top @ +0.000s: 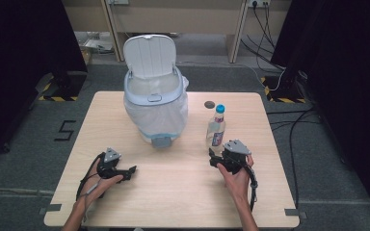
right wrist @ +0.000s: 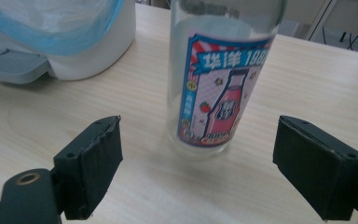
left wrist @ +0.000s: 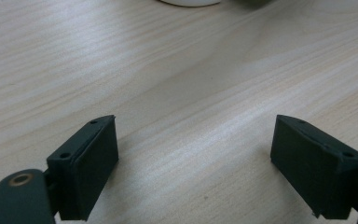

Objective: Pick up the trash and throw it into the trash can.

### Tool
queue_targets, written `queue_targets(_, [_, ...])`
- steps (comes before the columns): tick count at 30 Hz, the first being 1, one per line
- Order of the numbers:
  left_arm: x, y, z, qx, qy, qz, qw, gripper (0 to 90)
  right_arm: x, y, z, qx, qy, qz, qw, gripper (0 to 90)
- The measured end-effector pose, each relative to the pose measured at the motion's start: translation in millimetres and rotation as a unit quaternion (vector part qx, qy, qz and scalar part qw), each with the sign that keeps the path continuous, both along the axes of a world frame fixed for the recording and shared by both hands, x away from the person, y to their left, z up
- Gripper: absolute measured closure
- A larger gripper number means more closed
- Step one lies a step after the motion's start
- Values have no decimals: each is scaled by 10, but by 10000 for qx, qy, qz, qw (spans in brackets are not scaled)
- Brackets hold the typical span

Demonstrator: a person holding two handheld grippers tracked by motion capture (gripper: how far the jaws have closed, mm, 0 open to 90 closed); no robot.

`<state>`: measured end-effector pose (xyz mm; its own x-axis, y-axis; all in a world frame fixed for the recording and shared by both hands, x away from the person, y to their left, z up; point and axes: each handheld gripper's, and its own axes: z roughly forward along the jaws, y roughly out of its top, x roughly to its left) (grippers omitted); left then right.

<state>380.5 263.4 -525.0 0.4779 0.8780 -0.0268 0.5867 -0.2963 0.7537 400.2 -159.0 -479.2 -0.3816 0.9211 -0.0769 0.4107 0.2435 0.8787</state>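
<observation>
Hands: both of the person's forearms come in from the near edge of the bench (top: 173, 202), each hand around a tool.
Right tool (top: 216, 160): released, jaws spread wide in the right gripper view (right wrist: 198, 165), holding nothing; it sits low over the bench, aimed at the bottle.
Left tool (top: 127, 172): also released; the left gripper view (left wrist: 196, 161) shows the jaws wide apart with bare pale wood between them. It is well apart from the right tool, on the other side of the bench.
Bottle (top: 216, 129): upright on the bench just ahead of the right tool, centred between the spread jaws but a little beyond their tips, touched by neither.
Bottle look (right wrist: 221, 79): clear glass with a blue cap. A paper label wraps the body, blue-banded at the top with white characters, with a drawing of a pink bottle beneath. Whether it holds any liquid, I cannot tell.
Bin (top: 155, 103): white, lined with a thin clear bag, lid standing open, grey pedal at the front. It stands beyond both tools, and its pedal and base (right wrist: 65, 51) appear to the left of the bottle as the right tool looks.
Hole (top: 209, 104): small dark round spot in the bench, just beyond the bottle.
</observation>
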Motion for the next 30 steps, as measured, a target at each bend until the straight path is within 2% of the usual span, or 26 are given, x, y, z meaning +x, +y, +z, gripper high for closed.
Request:
queue_targets(2, [0, 0, 0, 11, 2, 0, 10000, 140, 51, -22, 1, 184, -58, 54, 9998, 148])
queue_targets(3, [0, -1, 0, 10, 2, 3, 10000, 139, 87, -26, 5, 208, 0, 92, 9997, 149])
queue_targets(5, [2, -1, 0, 14, 1, 4, 10000, 139, 163, -15, 11, 264, -38, 73, 9996, 151])
queue_targets(7, [5, -3, 1, 15, 5, 24, 10000, 139, 232, 12, -10, 542, -101, 57, 9985, 152])
queue_targets(8, [6, -2, 3, 24, 15, 23, 10000, 139, 275, 32, -17, 439, -18, 70, 9990, 151])
queue_targets(9, [6, -2, 3, 18, 17, 27, 10000, 139, 318, 51, -29, 316, -52, 42, 9995, 152])
queue_targets(10, [6, -2, 2, 8, 14, 24, 10000, 140, 357, 62, -36, 313, -95, -9, 9995, 153])
queue_targets(11, [6, -2, 1, 3, 5, 29, 10000, 140, 390, 70, -49, 421, -177, -35, 9989, 154])
queue_targets(12, [7, -2, 1, -1, 5, 27, 10000, 140, 431, 77, -53, 435, -154, 24, 9989, 150])
queue_targets(14, [7, -2, 1, -2, 6, 27, 10000, 140, 491, 103, -58, 273, -155, 52, 9995, 151])
queue_targets(17, [7, -2, 1, -1, 6, 27, 10000, 140, 555, 104, -76, 363, -182, 53, 9992, 167])
queue_targets(23, [7, -1, 2, -2, 10, 26, 10000, 141, 619, 88, -119, 337, -208, 4, 9992, 273])
queue_targets(30, [7, -1, 2, -1, 10, 26, 10000, 141, 594, 87, -109, 476, -204, 32, 9987, 282])
